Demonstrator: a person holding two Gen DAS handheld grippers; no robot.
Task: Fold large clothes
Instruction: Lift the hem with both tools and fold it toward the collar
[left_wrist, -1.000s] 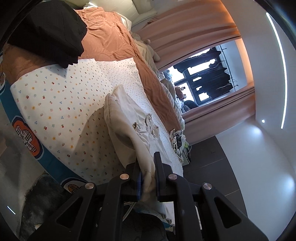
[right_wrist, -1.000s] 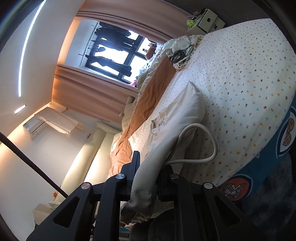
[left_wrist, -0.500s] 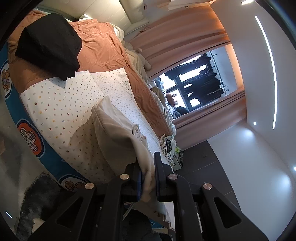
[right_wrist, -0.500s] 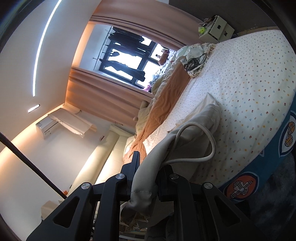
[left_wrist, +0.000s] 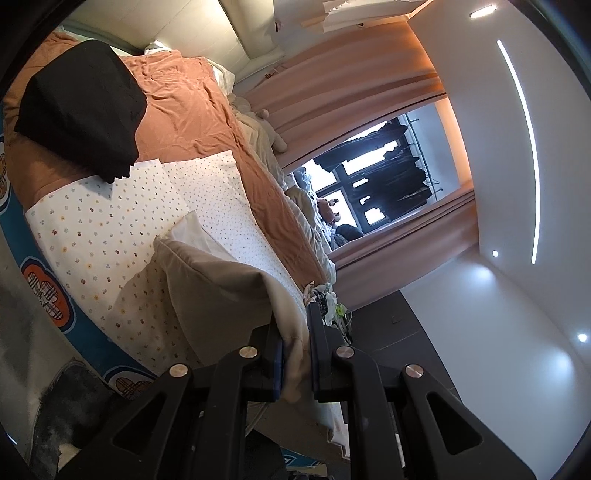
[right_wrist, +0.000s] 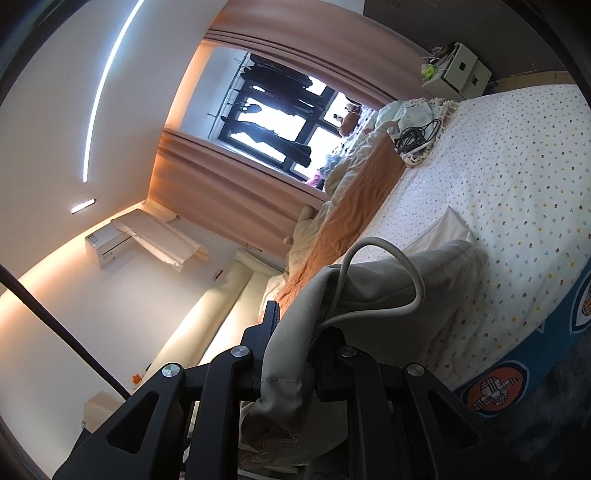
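Note:
A large cream garment (left_wrist: 218, 284) hangs between both grippers, and its far end still rests on the dotted sheet (left_wrist: 96, 229). My left gripper (left_wrist: 295, 332) is shut on one edge of the cloth. In the right wrist view the same cream garment (right_wrist: 373, 284) bunches up, a pale drawstring (right_wrist: 388, 251) looping above it. My right gripper (right_wrist: 295, 343) is shut on that bunched edge. The cloth hides the pads of both grippers.
A black folded garment (left_wrist: 81, 110) lies on the orange blanket (left_wrist: 184, 103) at the bed's head end. Black cables (right_wrist: 417, 136) and rumpled bedding sit by the window side. A blue patterned bed border (right_wrist: 517, 373) meets a dark rug (left_wrist: 62, 410) on the floor.
Both grippers have risen and drawn back from the bed, lifting the cream garment. More of it hangs free and less lies on the dotted sheet.

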